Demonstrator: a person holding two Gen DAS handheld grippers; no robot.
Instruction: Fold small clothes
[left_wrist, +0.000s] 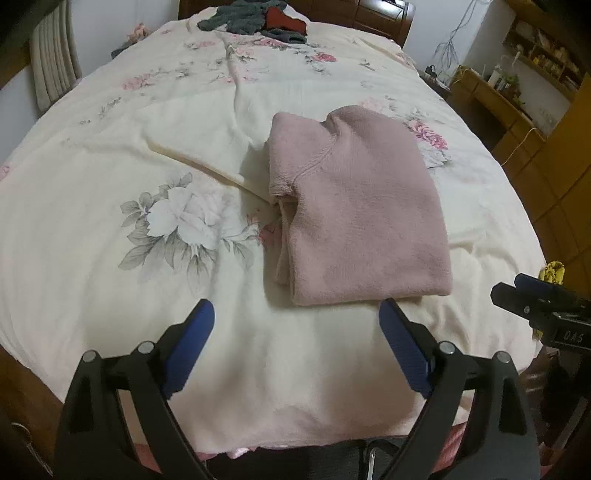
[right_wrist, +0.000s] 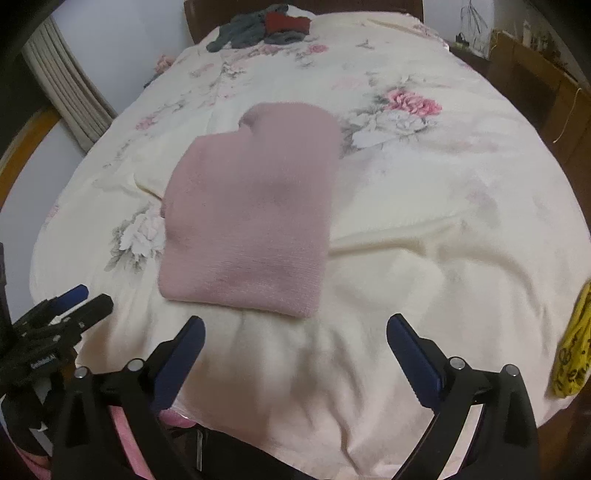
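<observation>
While both tongs hang spread and empty at the bed's near edge, left tongs (left_wrist: 297, 314) and right tongs (right_wrist: 295, 330), a folded pink sweater (left_wrist: 354, 206) lies just beyond on the floral bedspread (left_wrist: 147, 147); dark clothes (left_wrist: 255, 18) heap at twelve o'clock.

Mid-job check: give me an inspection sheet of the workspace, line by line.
Surface: bed with cream floral bedspread, wrinkled, a ridge running left of the garment.
Job's things: pink sweater, folded into a compact rectangle, lying flat near the front edge.
Clutter: grey and red clothes pile at the far end; yellow printed item at the right edge.
Grippers: left tool open, empty, just short of the sweater; right tool open, empty.
Cables: yellow cord hanging at the wooden desk.
Surroundings: wooden desk, shelves, curtain on the left.
</observation>
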